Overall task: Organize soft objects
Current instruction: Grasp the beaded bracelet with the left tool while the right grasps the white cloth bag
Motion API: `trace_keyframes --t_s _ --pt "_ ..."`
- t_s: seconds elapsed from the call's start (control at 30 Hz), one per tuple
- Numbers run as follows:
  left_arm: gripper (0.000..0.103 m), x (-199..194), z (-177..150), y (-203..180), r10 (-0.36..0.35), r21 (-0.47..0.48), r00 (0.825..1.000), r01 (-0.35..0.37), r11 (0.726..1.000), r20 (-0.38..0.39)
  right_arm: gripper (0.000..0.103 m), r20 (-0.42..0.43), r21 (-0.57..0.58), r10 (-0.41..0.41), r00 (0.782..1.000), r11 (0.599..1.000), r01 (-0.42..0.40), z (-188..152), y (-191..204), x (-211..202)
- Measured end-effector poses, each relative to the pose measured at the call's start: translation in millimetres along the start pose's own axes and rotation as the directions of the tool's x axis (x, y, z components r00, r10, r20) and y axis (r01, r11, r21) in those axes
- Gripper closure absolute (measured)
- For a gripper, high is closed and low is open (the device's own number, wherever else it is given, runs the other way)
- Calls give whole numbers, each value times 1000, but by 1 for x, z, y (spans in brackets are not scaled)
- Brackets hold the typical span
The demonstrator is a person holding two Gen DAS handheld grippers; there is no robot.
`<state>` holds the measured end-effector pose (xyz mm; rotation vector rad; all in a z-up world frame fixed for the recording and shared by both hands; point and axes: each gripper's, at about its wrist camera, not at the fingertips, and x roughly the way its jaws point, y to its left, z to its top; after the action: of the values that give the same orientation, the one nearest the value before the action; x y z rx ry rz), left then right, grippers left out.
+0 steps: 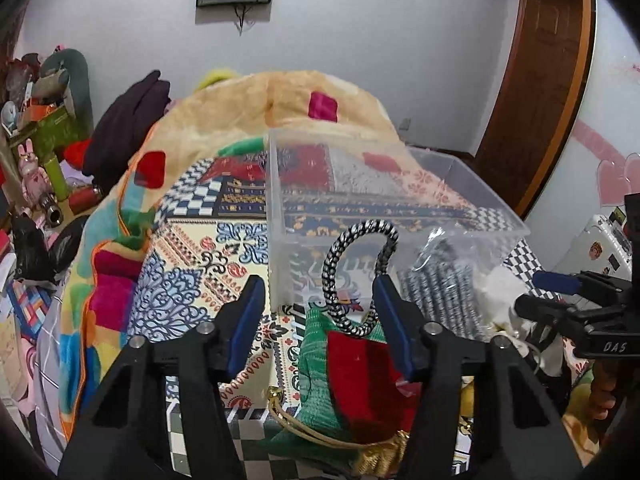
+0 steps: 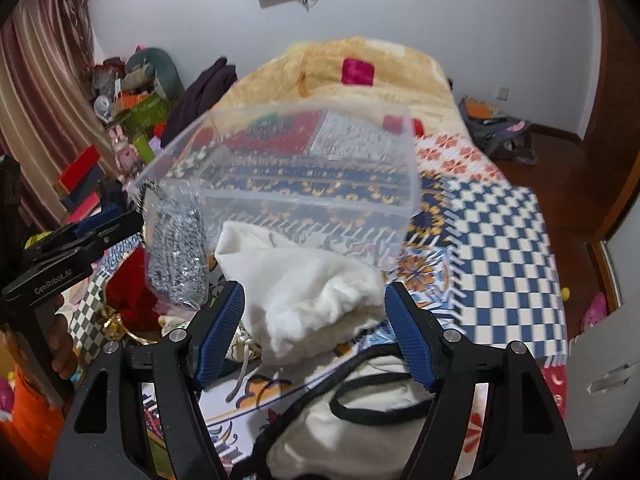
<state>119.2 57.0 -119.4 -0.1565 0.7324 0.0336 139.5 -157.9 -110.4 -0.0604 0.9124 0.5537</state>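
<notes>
A clear plastic bin (image 1: 276, 200) (image 2: 280, 196) stands on the patterned bed. My left gripper (image 1: 318, 312) is open above a red-and-green pouch (image 1: 352, 384) with a black-and-white rope handle (image 1: 336, 264). My right gripper (image 2: 314, 320) is open around a white fluffy cloth (image 2: 304, 288) that lies in front of the bin. A bag of black-and-white cord (image 2: 178, 264) (image 1: 436, 292) leans against the bin. The right gripper also shows at the right edge of the left wrist view (image 1: 560, 296), and the left gripper at the left edge of the right wrist view (image 2: 104, 228).
A white bag with black straps (image 2: 360, 432) lies under my right gripper. A beige fleece blanket (image 1: 280, 96) is heaped at the bed's far end. Clutter and boxes (image 1: 44, 128) stand left of the bed. A backpack (image 2: 500, 132) sits on the wooden floor at the right.
</notes>
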Motion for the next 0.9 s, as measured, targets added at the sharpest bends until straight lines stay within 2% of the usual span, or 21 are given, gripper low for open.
trace_keyframes --t_s 0.13,0.23,0.3,0.33,0.4,0.43,0.63,0.9 --pt "60 10 -3 1 -14 -12 1000 14 1000 -24 35 -47 -14 -8 999 1000 7 -4 4 14" --pt "72 13 -5 -1 -20 -6 999 20 1000 -30 45 -53 -14 2 999 1000 -3 -5 6 14" --pt "79 13 -6 -2 -25 -5 999 25 1000 -25 62 -68 -6 19 998 1000 -19 -6 4 16" --pt "83 12 -6 -2 -29 -7 999 29 1000 -20 65 -81 -1 26 996 1000 -27 -6 2 18" --pt "89 11 -6 -2 -38 -11 999 37 999 -17 85 -96 10 42 994 999 -41 -8 0 22" --pt "91 9 -7 -3 -38 -11 999 38 999 -18 90 -102 17 50 994 999 -48 -8 0 24" --pt "97 -13 -6 -9 -31 15 999 30 999 40 94 -46 18 46 998 999 -45 -10 3 11" --pt "97 -49 7 -16 -30 53 991 23 998 132 95 61 -16 41 997 999 -40 -3 5 -30"
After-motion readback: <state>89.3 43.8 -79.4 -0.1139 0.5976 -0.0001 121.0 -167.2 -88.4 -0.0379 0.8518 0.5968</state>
